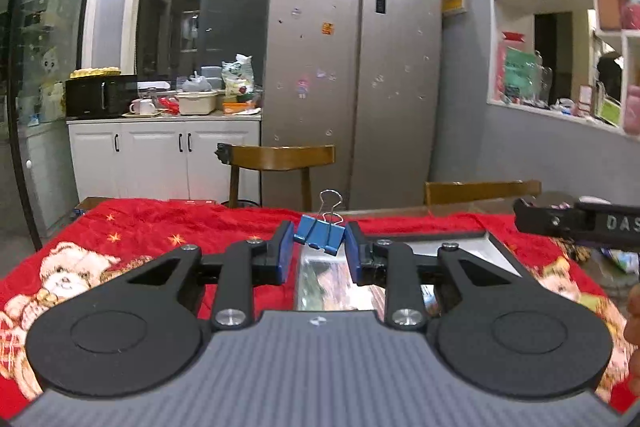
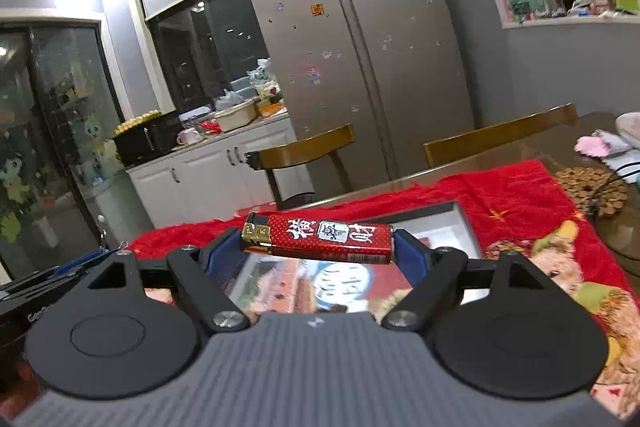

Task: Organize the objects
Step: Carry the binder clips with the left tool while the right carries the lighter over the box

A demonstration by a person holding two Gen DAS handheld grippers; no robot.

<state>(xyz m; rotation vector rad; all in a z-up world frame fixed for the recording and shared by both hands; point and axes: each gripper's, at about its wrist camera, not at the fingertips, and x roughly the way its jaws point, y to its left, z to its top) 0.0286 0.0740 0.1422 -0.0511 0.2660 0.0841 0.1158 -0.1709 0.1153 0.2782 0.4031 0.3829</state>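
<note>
My left gripper [image 1: 319, 241] is shut on a blue binder clip [image 1: 320, 234] with silver wire handles, held above a metal tray [image 1: 476, 247] that has a printed picture in its bottom. My right gripper [image 2: 318, 239] is shut on a red lighter [image 2: 320, 238] with a gold cap, held lengthwise between the blue pads [image 2: 412, 254] above the same tray [image 2: 460, 227]. The right gripper also shows at the right edge of the left wrist view [image 1: 576, 223], and the left gripper at the left edge of the right wrist view [image 2: 48, 279].
A red blanket [image 1: 132, 227] with bear prints covers the table. Two wooden chairs [image 1: 280, 157] stand at the far side before a silver fridge [image 1: 352, 67]. A woven trivet [image 2: 592, 187] and cloths lie on the table's right end.
</note>
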